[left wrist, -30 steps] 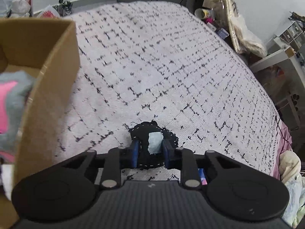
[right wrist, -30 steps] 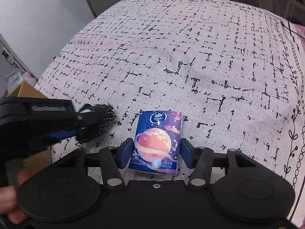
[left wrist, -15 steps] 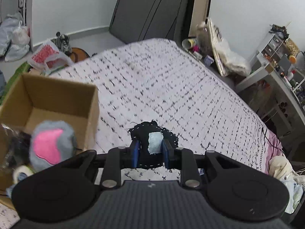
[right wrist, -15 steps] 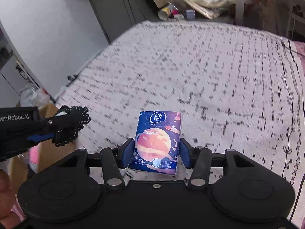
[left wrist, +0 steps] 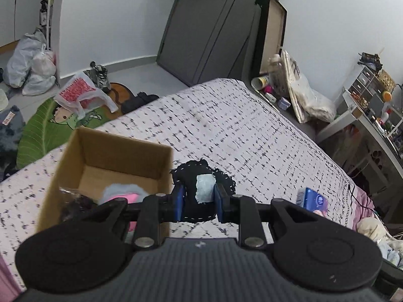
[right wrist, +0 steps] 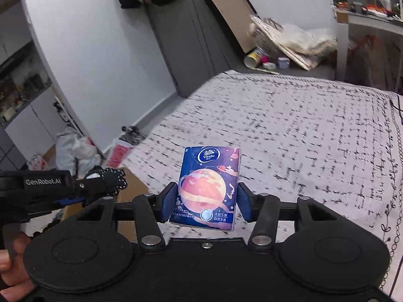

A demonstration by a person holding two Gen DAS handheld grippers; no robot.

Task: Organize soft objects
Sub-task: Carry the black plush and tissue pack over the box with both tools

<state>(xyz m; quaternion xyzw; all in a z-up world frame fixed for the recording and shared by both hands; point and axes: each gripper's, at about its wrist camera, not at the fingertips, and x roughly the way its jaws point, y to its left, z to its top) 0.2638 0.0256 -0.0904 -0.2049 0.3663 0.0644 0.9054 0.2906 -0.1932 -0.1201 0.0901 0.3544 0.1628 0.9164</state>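
Note:
My left gripper [left wrist: 198, 205] is shut on a small black cloth piece [left wrist: 201, 188] with a pale tag, held in the air above the bed, just right of an open cardboard box [left wrist: 110, 148]. Inside the box lie a grey and pink plush [left wrist: 123, 193] and a dark bundle [left wrist: 75, 201]. My right gripper [right wrist: 206, 203] is shut on a blue tissue pack [right wrist: 209, 183] with a planet picture, lifted over the bed. The tissue pack [left wrist: 312, 201] also shows at the right of the left wrist view. In the right wrist view the left gripper [right wrist: 100, 186] with the black cloth [right wrist: 113, 180] hangs at the left, over the cardboard box [right wrist: 131, 188].
The bed [left wrist: 252, 136] has a white cover with black dashes. On the floor beyond it lie plastic bags [left wrist: 80, 95], a green mat [left wrist: 45, 130] and shoes. A grey door [left wrist: 209, 37], a leaning board and a cluttered desk [left wrist: 372, 115] stand behind. A hand [right wrist: 10, 271] shows at lower left.
Both grippers have risen from the bed with their loads. The views tilted up, so the room and the inside of the box now show. The grips are unchanged.

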